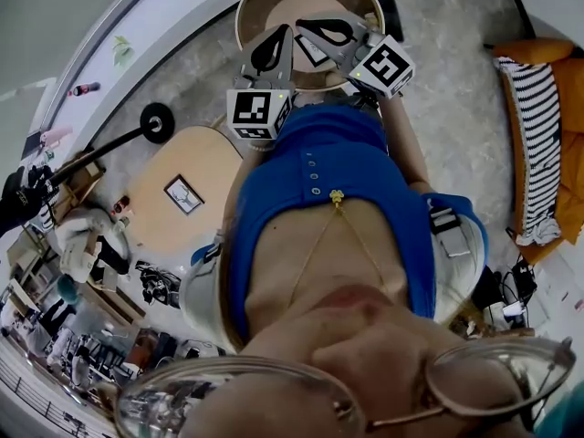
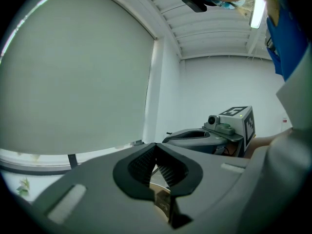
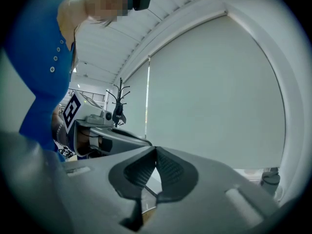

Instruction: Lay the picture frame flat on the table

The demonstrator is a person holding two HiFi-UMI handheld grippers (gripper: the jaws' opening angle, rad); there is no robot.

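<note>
Eyeglasses (image 1: 493,372) nearest; left tool (image 1: 284,35) and right tool (image 1: 305,26) closed empty over picture frame (image 1: 315,55).

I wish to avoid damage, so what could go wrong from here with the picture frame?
Both the left claw and the right claw are shut; lowered like this, they may knock the picture frame instead of gripping it. The round table is small, so a pushed frame might slide off.
</note>
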